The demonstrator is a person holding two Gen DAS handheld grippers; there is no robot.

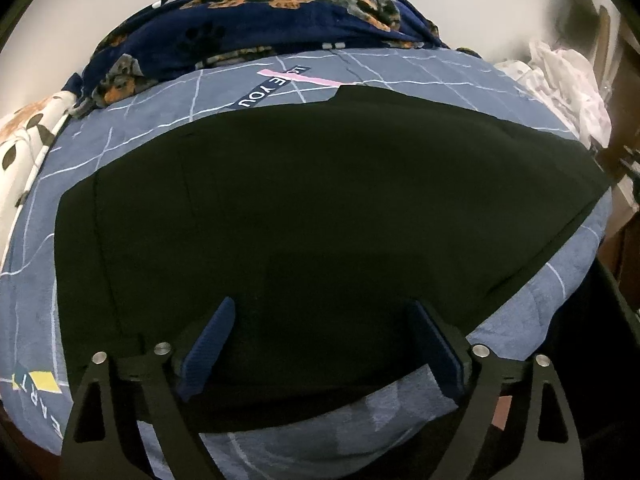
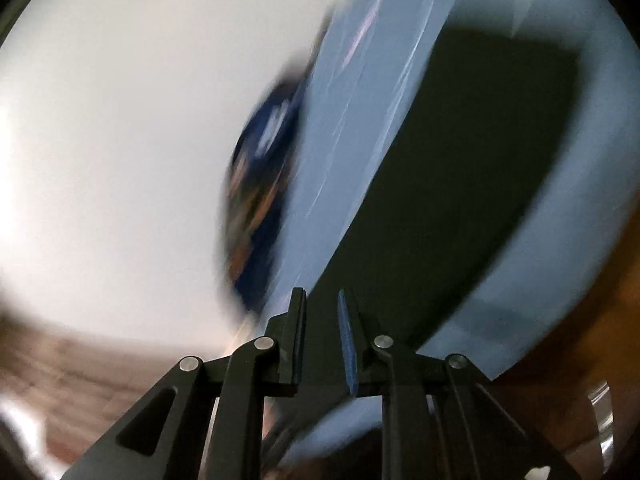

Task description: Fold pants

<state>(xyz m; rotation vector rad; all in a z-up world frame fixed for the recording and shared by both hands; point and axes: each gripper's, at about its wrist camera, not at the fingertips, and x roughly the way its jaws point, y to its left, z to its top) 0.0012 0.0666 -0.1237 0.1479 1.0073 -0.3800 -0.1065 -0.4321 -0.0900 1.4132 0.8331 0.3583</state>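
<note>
On blue bedspread (image 1: 540, 300), black pants (image 1: 320, 200)

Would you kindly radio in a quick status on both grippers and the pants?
Left gripper open wide above the black pants, nothing gripped. Right gripper slightly open, empty, view blurred. Pants flat on the blue bedspread; nothing on them.

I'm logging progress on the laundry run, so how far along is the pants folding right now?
Done: the black pants lie flat on the blue bedspread as one broad panel, possibly already folded once. In hand: nothing; the left tool stands open over the near edge, and the right tool, in a blurred view, shows a narrow gap and no cloth. Left: folding down to a compact stack.
</note>
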